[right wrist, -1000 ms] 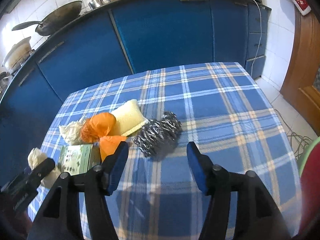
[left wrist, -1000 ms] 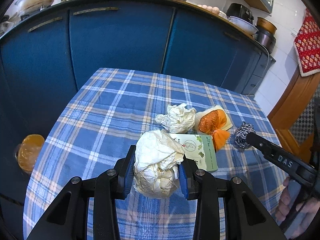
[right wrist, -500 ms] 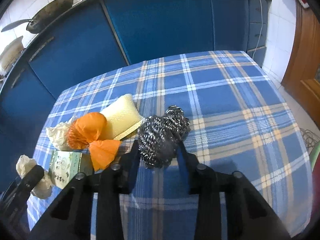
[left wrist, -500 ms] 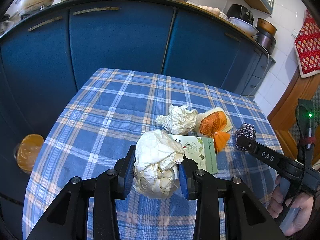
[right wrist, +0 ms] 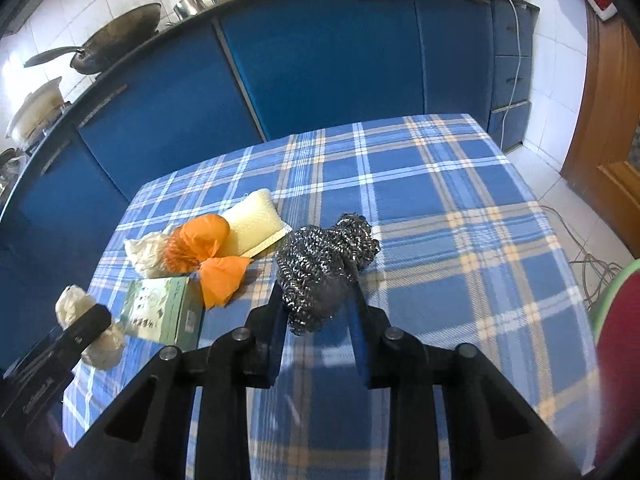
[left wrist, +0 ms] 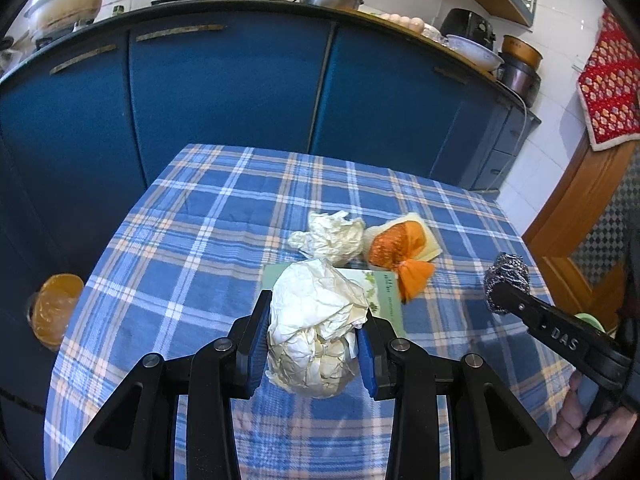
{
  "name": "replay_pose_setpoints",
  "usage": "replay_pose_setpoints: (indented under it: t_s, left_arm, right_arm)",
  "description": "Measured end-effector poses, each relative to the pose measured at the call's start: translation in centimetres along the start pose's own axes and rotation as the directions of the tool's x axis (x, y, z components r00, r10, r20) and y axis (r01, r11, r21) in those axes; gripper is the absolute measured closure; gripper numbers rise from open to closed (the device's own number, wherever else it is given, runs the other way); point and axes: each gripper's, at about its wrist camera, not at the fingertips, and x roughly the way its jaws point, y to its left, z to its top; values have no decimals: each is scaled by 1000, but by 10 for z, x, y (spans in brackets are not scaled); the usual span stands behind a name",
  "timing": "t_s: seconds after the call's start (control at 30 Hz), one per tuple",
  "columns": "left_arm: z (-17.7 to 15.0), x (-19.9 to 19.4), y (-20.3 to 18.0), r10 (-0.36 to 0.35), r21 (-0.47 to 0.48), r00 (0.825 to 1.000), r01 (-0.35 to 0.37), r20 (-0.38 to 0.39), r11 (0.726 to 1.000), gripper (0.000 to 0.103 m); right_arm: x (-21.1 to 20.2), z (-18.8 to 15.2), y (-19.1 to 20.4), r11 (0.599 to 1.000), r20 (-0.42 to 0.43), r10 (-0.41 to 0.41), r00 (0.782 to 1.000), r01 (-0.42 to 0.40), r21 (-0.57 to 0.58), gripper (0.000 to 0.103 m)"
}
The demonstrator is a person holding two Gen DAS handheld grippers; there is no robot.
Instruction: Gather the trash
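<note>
Scourer [right wrist: 326, 270] now off tablecloth [right wrist: 432, 184]

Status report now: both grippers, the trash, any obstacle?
Left gripper shut on paper ball. Right gripper closing on steel scourer. Crumpled paper, orange net, green box remain; nothing blocking.

Trash items on a blue plaid tablecloth, two of them lifted.

A large crumpled ball of cream paper [left wrist: 318, 328] is pinched off the cloth at 6 o'clock; a grey steel-wool scourer [right wrist: 326, 268] is pinched too, well to its right at 3 o'clock. Between them lie a flat green printed carton [right wrist: 162, 312], an orange mesh bag [right wrist: 208, 256], a smaller crumpled paper wad [left wrist: 332, 236] and a pale yellow sponge [right wrist: 252, 226], clustered touching.
</note>
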Motion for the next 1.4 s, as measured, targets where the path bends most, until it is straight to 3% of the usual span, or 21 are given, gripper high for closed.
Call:
replay_pose_setpoints:
  t_s: [0.8,1.4]
  left_arm:
    - [-9,-25,-71,-101,103,995,102,-8,989,64]
    - [-32,-25,-175,-202,271,975,219,-90,937,64]
  right_arm:
    - [-94,-43,-47,997,82,-70,994,68,32,71]
    - [-149,-75,-134,972,117,-174,978,151,182,71]
